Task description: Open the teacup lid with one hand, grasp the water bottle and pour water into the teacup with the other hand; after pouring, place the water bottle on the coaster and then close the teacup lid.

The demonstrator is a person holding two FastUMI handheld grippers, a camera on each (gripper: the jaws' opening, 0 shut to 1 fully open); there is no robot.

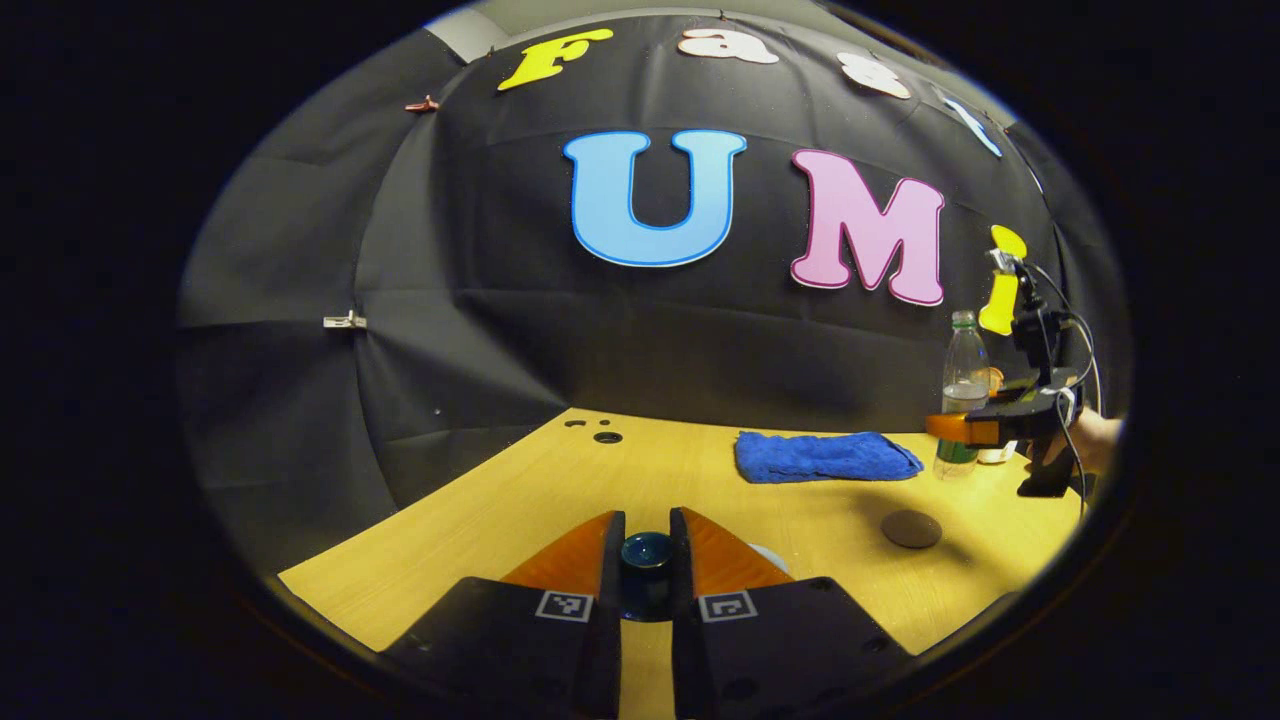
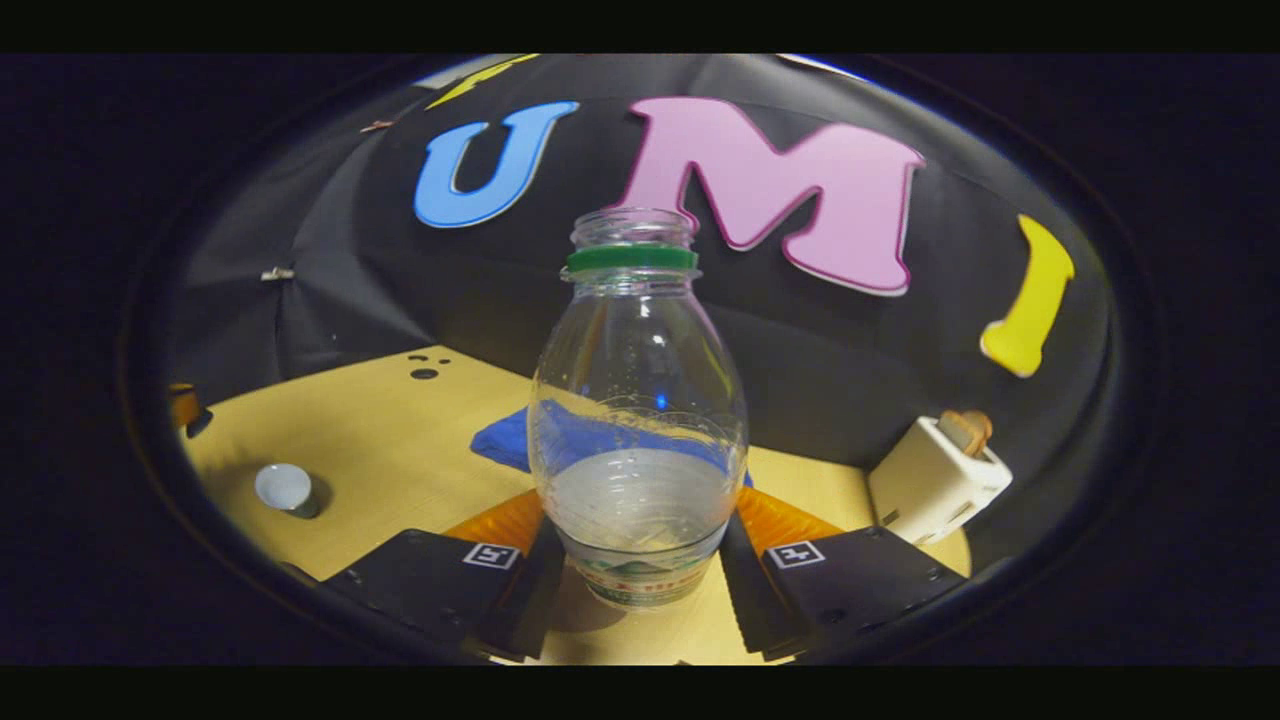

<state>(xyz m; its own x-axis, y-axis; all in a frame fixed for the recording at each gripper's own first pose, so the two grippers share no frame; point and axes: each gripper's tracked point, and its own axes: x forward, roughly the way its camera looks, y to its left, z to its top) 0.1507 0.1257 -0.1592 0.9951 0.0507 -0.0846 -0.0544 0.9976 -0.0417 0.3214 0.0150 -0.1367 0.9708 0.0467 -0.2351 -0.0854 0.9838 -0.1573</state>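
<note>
Meanwhile, the teacup lid [image 1: 646,560] is pinched by its dark knob in the left gripper [image 1: 646,570], held above the wooden table [image 1: 520,490]. The upright, uncapped water bottle [image 2: 637,420] is flanked by the right gripper [image 2: 640,560], though firm contact cannot be told. The uncovered teacup [image 2: 284,488] is seen well to the bottle's left, the coaster [image 1: 911,528] nearer the bottle.

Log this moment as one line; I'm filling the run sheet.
left gripper: shut on teacup lid, lifted | right gripper: around water bottle, uncapped | teacup: open | coaster: bare
</note>
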